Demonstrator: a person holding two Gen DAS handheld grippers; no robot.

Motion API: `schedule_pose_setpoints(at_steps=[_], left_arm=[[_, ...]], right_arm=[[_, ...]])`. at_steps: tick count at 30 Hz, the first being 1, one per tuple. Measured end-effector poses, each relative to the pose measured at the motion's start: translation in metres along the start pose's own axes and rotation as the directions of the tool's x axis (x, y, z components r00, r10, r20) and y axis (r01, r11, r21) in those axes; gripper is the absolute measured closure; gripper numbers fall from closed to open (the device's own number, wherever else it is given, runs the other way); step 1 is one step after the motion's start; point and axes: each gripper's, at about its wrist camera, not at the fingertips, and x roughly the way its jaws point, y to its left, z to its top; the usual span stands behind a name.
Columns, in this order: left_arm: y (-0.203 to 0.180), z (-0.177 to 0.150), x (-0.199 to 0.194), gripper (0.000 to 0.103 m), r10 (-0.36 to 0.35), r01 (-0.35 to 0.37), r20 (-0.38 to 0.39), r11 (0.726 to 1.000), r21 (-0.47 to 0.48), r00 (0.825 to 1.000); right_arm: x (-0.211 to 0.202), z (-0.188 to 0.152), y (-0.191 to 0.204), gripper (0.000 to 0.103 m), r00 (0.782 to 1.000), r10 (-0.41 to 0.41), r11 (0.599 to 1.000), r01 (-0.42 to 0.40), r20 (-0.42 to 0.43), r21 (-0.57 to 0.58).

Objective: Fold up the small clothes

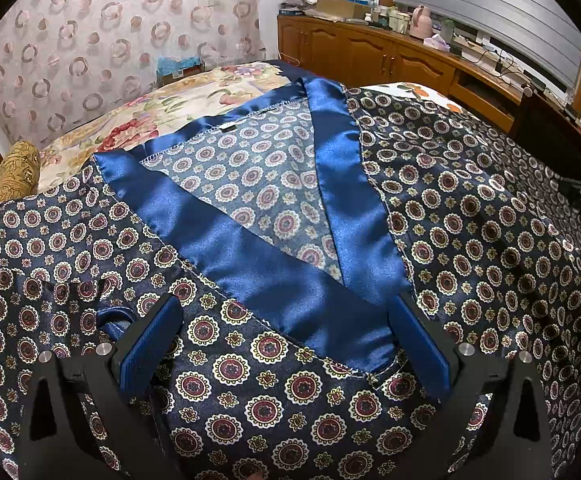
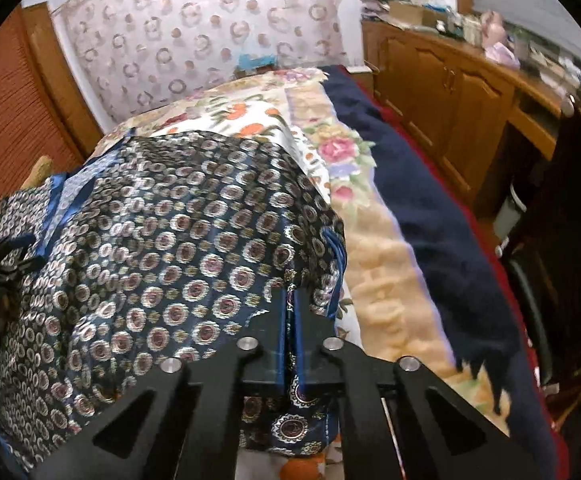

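Note:
A navy satin garment printed with round medallions and edged with a plain blue band lies spread on the bed. My left gripper hovers over its front, open wide, blue pads on either side of the patterned cloth without pressing it. In the right wrist view the same garment fills the left half. My right gripper is shut on the garment's right edge, a fold of cloth pinched between its blue pads.
The bed carries a floral cover and a dark blue blanket along its right side. A wooden cabinet cluttered with items stands on the right. A patterned curtain hangs behind. A gold bolster lies at left.

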Motion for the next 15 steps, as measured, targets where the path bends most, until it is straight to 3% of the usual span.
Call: schedule_pose_setpoints(at_steps=[4,9,15], left_arm=[[0.0,0.0,0.0,0.0,0.001,-0.001,0.0,1.0,-0.001,1.0],[0.0,0.0,0.0,0.0,0.001,-0.001,0.0,1.0,-0.002,1.0],[0.002,0.0,-0.005,0.0,0.015,-0.015,0.003,1.0,-0.009,1.0]], right_arm=[[-0.014,0.012,0.02,0.101,0.998,0.022,0.999,-0.019,0.056,-0.049],[-0.027,0.036,0.064,0.101,0.984,0.111,0.987,-0.093,0.137,-0.134],[-0.015,0.044,0.118,0.101,0.967,0.229,0.948,-0.195,0.116,-0.25]])
